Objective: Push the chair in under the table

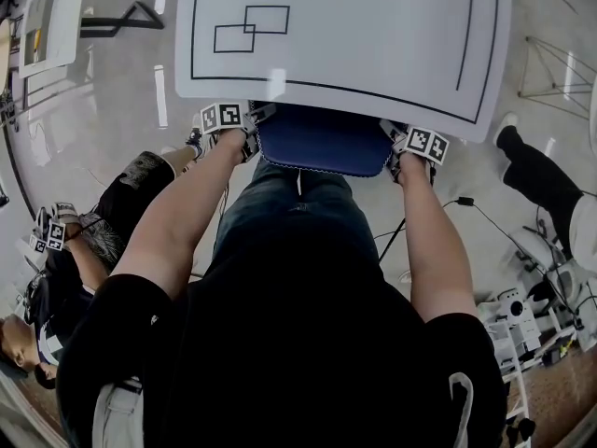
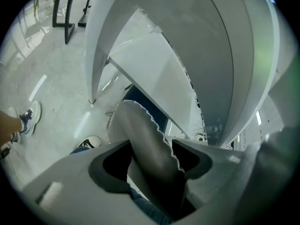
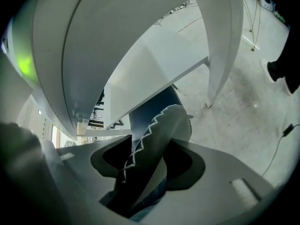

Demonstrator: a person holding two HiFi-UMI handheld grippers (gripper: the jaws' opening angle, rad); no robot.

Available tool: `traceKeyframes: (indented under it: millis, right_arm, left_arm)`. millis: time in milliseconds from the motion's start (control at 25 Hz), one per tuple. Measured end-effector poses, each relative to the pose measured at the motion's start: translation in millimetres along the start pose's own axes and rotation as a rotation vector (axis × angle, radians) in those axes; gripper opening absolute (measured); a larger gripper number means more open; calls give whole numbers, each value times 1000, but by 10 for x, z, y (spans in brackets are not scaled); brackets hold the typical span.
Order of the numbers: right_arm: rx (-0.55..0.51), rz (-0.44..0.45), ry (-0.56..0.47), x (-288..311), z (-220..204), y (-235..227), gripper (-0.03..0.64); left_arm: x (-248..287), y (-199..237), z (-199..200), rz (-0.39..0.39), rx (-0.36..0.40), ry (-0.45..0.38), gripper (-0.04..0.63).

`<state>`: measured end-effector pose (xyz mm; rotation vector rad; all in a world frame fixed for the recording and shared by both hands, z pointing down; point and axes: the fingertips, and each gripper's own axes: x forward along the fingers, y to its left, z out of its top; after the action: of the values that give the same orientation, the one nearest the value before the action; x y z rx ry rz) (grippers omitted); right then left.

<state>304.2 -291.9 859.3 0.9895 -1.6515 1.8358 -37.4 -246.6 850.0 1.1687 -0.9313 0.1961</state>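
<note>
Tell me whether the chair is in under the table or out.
Mostly in: in the head view only a blue strip of the chair shows past the near edge of the table; the rest is hidden beneath.

I log a white worktop (image 1: 373, 26) with a black outline and two overlapping rectangles (image 1: 252, 28) drawn on it. The pale glossy floor (image 1: 121, 110) carries a blue chair (image 1: 322, 138), its seat partly beneath the worktop, and a black cable (image 1: 485, 215).
</note>
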Motion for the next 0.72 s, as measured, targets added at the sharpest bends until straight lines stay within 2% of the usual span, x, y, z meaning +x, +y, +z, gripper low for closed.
traceKeyframes:
  millis: [480,720]
  right_arm:
    - [-6,-31,16,20,-21,-26,249]
    - [5,-82,32,-28,-65,-67,250]
  left_arm:
    - [-5,44,-4,27,11,9,390]
    - [-33,1,-66,73,68,58,407]
